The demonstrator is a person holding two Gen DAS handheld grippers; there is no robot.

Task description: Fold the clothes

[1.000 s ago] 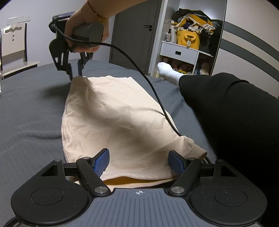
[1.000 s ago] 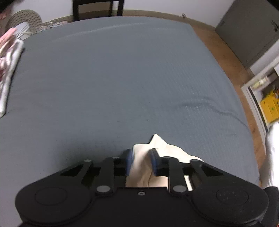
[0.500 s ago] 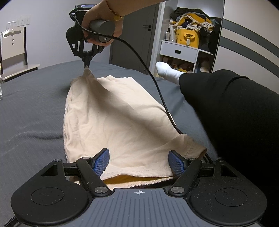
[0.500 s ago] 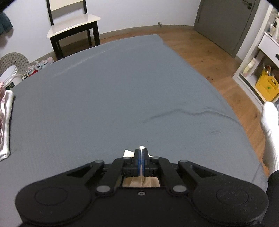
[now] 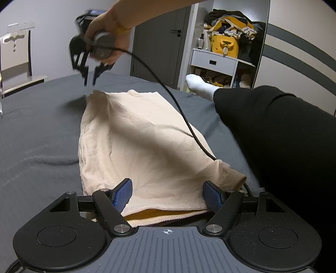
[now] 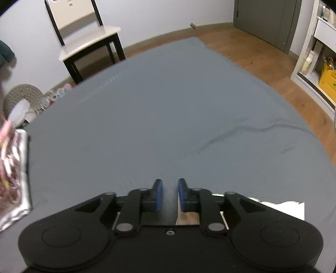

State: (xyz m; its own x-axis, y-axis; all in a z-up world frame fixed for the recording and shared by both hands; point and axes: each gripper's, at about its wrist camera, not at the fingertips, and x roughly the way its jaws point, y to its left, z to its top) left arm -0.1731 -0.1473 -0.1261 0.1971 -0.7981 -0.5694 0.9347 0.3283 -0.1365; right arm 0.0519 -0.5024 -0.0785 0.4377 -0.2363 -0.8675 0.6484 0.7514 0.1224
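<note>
Right gripper [image 5: 89, 80] has released the garment [image 5: 145, 147] corner.

A bed [image 6: 168, 117] covered by a grey sheet is seen in a room with pale walls [image 6: 147, 19] and a wooden floor [image 6: 252, 56]. A chair [image 6: 88, 42] with a dark frame and light seat is placed at the bed's far edge. A grey door [image 5: 161, 42] is set beside white shelving [image 5: 218, 61] stacked with clothes and a yellow bag [image 5: 224, 45].

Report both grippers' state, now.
Left gripper: open, holding nothing, over the beige garment.
Right gripper: open, empty, above the garment's far corner.
</note>
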